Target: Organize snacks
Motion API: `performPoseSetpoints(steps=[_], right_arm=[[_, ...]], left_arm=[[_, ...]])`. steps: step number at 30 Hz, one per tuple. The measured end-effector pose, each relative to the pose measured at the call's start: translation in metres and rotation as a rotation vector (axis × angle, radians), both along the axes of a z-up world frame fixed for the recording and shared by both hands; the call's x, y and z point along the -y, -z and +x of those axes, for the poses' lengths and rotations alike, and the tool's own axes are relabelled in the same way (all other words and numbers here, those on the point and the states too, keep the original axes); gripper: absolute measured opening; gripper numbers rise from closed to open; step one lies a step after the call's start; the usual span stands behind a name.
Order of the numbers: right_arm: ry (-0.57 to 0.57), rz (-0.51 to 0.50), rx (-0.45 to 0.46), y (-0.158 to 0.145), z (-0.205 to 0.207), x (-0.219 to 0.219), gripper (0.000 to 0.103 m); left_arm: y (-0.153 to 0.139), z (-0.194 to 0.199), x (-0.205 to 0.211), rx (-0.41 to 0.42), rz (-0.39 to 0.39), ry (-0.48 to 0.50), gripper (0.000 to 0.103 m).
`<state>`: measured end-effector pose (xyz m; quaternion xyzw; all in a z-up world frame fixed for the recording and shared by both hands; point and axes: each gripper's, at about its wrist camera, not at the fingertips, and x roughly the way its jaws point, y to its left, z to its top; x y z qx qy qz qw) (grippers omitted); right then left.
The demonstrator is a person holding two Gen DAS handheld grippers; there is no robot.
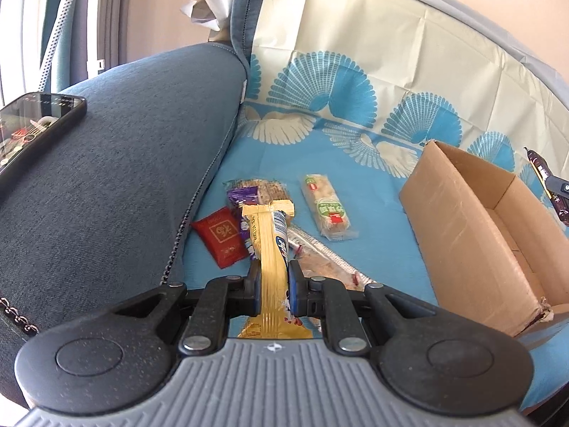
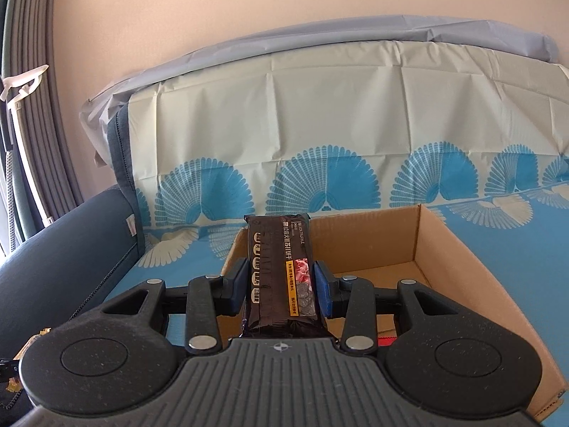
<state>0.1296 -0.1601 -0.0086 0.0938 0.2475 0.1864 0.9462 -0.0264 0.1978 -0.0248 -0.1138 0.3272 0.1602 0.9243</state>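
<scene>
My left gripper (image 1: 273,271) is shut on a long yellow snack pack (image 1: 272,245), held above the blue sheet. Beneath and beyond it lie a red packet (image 1: 221,240), a purple packet (image 1: 242,195), a brown cracker pack (image 1: 266,186), a green-labelled cracker pack (image 1: 327,207) and a clear wrapped snack (image 1: 320,259). My right gripper (image 2: 281,277) is shut on a black snack pack (image 2: 279,267) over the near left part of the open cardboard box (image 2: 444,249). The box (image 1: 462,227) stands at the right in the left wrist view, with the black pack (image 1: 547,185) at that frame's right edge.
A blue sofa armrest (image 1: 124,163) rises on the left with a phone (image 1: 35,128) lying on it. A cream and blue fan-patterned sheet (image 2: 320,114) covers the seat and backrest. Curtains (image 2: 32,106) hang at the far left.
</scene>
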Motion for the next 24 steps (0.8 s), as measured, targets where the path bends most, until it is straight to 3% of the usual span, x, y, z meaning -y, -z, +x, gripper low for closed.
performPoseSetpoints(steps=[11, 12, 13, 18, 21, 24], right_arm=[[0.081, 0.03, -0.032, 0.0, 0.008, 0.02, 0.041], [0.089, 0.035, -0.033, -0.001, 0.009, 0.022, 0.041], [0.097, 0.04, -0.034, -0.001, 0.01, 0.024, 0.041], [0.119, 0.055, -0.047, 0.0, 0.013, 0.031, 0.041], [0.122, 0.059, -0.051, 0.002, 0.013, 0.032, 0.041], [0.126, 0.065, -0.056, 0.003, 0.014, 0.035, 0.041]], left_arm=[[-0.023, 0.026, 0.053, 0.045, -0.001, 0.116, 0.015], [-0.025, 0.028, 0.057, 0.051, -0.001, 0.128, 0.007], [-0.029, 0.031, 0.064, 0.057, 0.001, 0.143, 0.006], [-0.029, 0.048, 0.083, 0.034, 0.029, 0.176, 0.005], [-0.011, 0.053, 0.067, -0.025, -0.062, 0.112, 0.006], [0.02, 0.046, 0.046, -0.141, -0.238, 0.023, 0.018]])
